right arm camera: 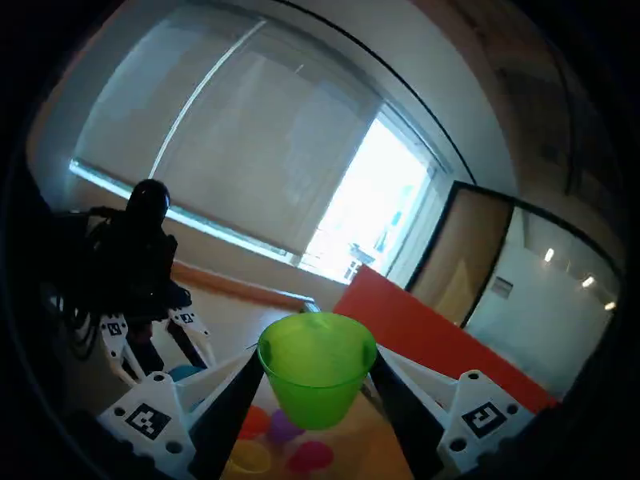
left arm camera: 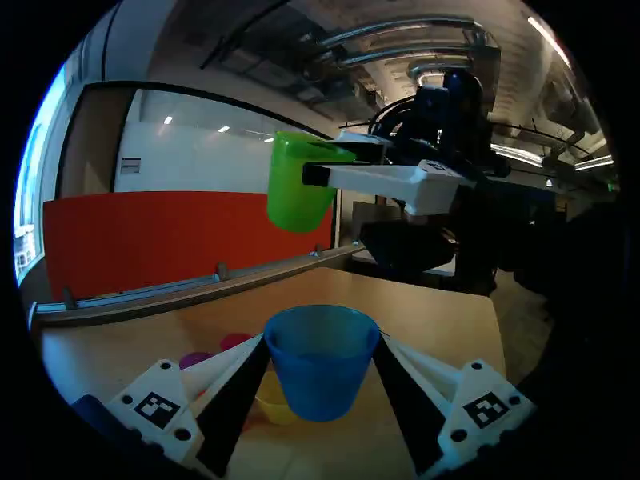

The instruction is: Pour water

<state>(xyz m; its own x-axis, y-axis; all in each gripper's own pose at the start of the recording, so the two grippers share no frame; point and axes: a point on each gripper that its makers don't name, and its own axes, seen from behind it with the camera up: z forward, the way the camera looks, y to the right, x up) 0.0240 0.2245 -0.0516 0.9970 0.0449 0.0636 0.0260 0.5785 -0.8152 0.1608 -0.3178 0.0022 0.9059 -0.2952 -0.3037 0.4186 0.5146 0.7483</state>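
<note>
Upright, the tapered blue cup (left arm camera: 322, 370) sits below the green cup (left arm camera: 298, 182).

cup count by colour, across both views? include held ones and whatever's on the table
green cup: 1, held
blue cup: 1, held
yellow cup: 1, on the table
orange-red cup: 1, on the table
purple cup: 1, on the table
pink cup: 1, on the table
Total: 6
</note>
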